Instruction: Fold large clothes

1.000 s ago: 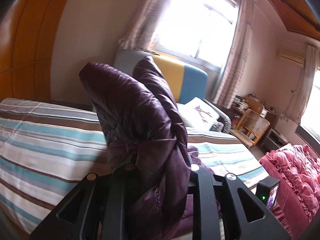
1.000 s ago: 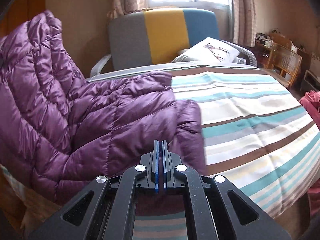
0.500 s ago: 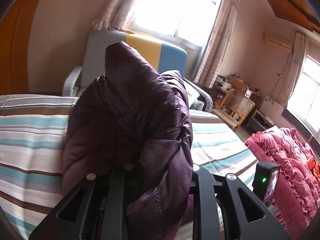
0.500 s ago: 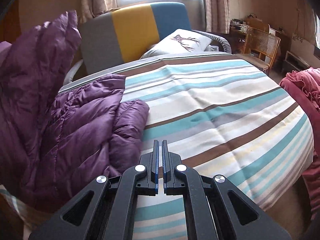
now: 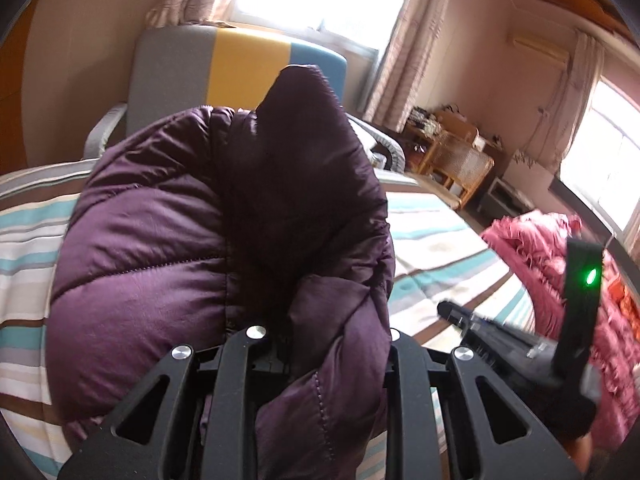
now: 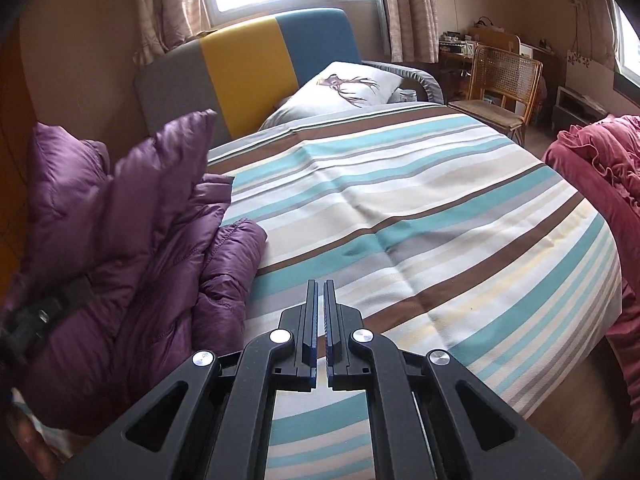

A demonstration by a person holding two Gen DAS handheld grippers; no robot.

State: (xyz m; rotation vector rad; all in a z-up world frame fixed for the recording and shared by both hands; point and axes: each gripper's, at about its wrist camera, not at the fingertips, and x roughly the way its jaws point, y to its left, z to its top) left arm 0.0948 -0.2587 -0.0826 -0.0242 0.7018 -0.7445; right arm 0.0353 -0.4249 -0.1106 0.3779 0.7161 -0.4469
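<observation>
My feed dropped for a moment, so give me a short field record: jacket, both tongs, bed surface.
jacket: purple puffer jacket, bunched at the left side of the striped bed cover
left tongs: shut on a fold of the jacket, fabric draped over the fingers
right tongs: nearly closed, holding nothing, over the bed cover
nearby: deer-print pillow, red quilt at right

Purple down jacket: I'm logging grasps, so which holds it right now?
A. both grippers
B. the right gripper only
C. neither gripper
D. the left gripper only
D. The purple down jacket is bunched between the left gripper's fingers, while the right gripper hangs over the striped bedcover with its fingers nearly together and nothing between them.
</observation>
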